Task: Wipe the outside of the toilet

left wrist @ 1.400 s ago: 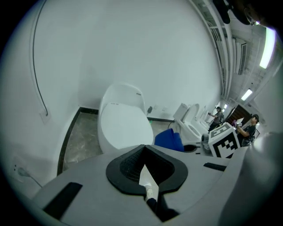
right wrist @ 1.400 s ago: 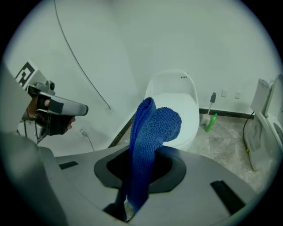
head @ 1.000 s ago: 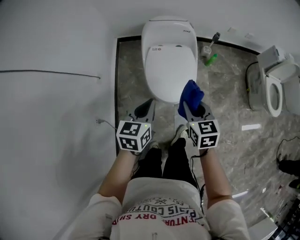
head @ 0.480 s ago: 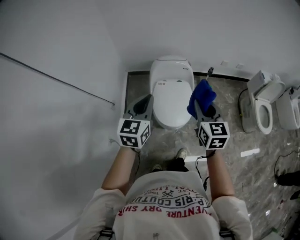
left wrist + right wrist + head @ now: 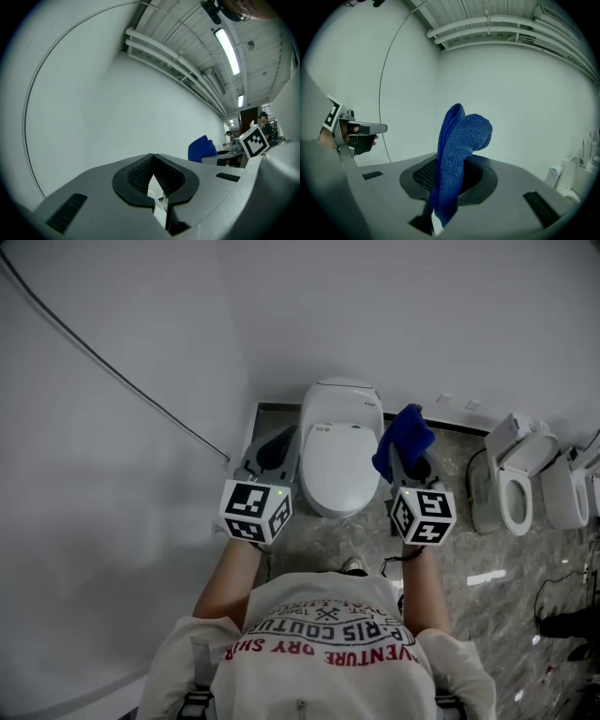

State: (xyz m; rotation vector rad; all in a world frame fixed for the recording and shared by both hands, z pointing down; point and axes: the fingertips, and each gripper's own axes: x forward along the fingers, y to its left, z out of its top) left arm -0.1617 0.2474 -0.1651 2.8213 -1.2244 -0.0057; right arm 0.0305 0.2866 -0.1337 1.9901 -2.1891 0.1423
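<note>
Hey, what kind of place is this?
Probably a mock-up washroom in a workshop, not a home bathroom: the closed toilet stands near two more toilets on one stone-patterned floor, under bare ceiling pipes.

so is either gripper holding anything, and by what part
The right gripper is shut on the blue cloth near one end; the left gripper is shut, empty.
</note>
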